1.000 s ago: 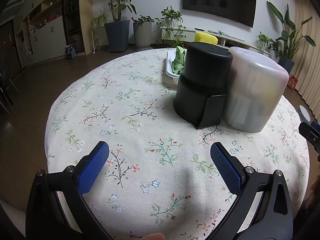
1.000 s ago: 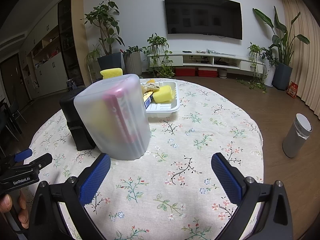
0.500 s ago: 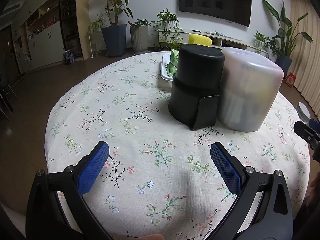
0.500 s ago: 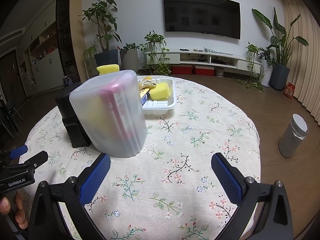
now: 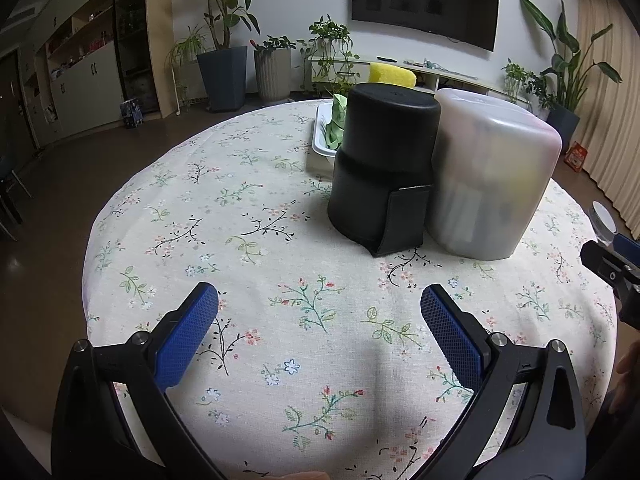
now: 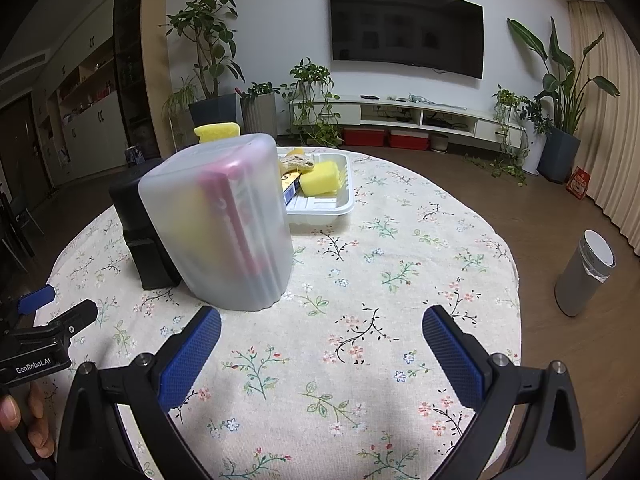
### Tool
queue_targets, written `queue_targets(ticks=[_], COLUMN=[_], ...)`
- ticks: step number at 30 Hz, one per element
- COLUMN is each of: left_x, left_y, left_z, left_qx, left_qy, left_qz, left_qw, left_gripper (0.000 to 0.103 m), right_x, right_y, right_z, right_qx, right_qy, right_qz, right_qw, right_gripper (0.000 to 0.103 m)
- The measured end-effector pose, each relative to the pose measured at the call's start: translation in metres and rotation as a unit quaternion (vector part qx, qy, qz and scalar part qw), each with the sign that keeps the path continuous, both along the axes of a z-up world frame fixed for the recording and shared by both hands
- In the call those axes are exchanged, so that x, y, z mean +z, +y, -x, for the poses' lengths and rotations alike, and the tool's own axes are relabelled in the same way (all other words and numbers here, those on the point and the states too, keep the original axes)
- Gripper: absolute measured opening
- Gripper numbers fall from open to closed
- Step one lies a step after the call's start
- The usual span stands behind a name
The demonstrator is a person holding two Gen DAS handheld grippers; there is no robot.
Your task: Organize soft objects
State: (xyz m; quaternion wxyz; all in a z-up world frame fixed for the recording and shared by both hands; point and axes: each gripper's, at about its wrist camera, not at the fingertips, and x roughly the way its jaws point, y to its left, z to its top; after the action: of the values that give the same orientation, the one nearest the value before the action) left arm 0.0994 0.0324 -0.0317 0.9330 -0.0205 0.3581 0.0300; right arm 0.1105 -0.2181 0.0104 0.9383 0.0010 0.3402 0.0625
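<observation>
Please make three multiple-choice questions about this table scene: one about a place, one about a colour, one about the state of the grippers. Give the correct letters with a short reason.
1. Where does the black container stand relative to the frosted container, seen from the left wrist view?
A. left of it, side by side
B. on top of it
C. inside the tray

2. What colour is the sponge lying in the white tray?
A. red
B. yellow
C. blue

3. What state is the right hand-held gripper in?
A. shut on the sponge
B. shut on nothing
C. open, holding nothing

Answers: 1 A, both stand on the tablecloth. 2 B, it is plainly yellow. 3 C, its fingers are far apart over bare cloth.
</observation>
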Motion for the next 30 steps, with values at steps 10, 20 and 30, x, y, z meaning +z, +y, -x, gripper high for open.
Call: queue_targets(ticks=[10,20,30], left_x=[0.0010,0.0013,0.0015], left_y=[-0.0012,-0.0010,-0.0027], left_z=[0.0005,0.0007,0.0030], left_qx=[0.001,0.000,-0.006], left_qy=[0.000,-0.004,-0.012], left_qz=[-0.001,-0.003,-0.003], left_qw=[1.0000,1.0000,0.9999], left_gripper=[0.103,0.103,0.103], right_x=[-0.0002,-0.0001,-0.0003], right_y=[0.0015,0.0024,0.0030], right_z=[-0.0003,0.0000,0.0004], right_qx=[0.005,0.007,0.009], right_qy=[0.000,0.001,0.002], right_qz=[0.003,0.005,0.006], right_qw=[1.000,1.000,1.000], right_gripper=[0.103,0.103,0.103])
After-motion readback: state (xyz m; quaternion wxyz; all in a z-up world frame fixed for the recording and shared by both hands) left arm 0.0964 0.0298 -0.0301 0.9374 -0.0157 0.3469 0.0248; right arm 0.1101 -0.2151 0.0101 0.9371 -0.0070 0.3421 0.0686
